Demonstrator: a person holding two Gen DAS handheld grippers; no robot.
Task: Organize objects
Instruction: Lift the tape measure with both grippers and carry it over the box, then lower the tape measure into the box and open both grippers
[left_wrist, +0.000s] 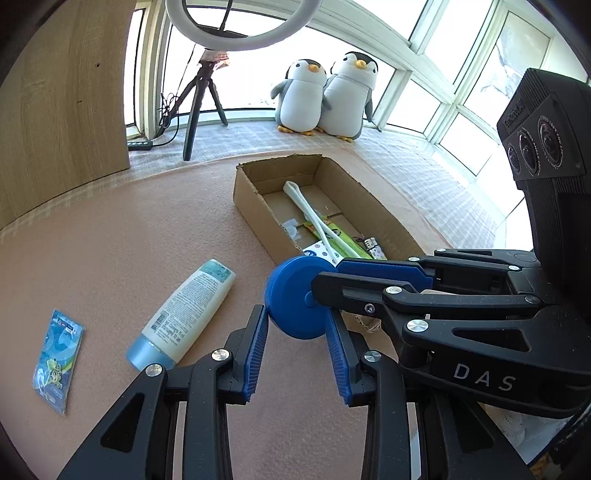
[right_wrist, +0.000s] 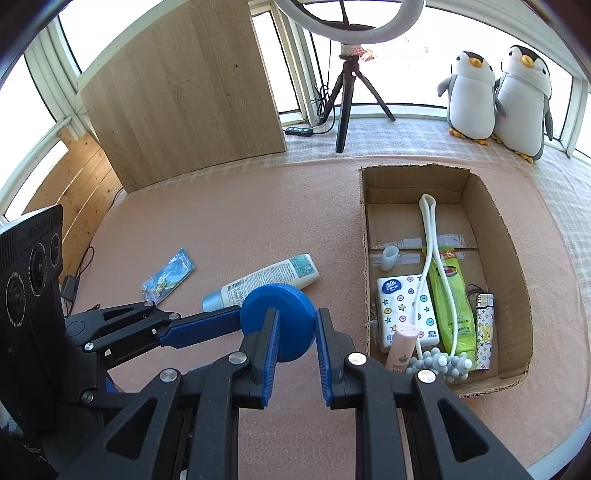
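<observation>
Both my grippers, left (left_wrist: 295, 325) and right (right_wrist: 295, 332), pinched the blue disc (left_wrist: 295, 295) at frame centre, mid-handover; next, I judged, left lets go, right carries to cardboard box (right_wrist: 513, 273).

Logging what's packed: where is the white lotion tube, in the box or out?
Out. The lotion tube lies flat on the pink mat, left of the cardboard box.

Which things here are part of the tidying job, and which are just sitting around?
Part of the job: blue round case between both grippers, left gripper, right gripper, cardboard box, lotion tube, blue packet.

Just sitting around: two plush penguins, ring light tripod, wooden board.
</observation>
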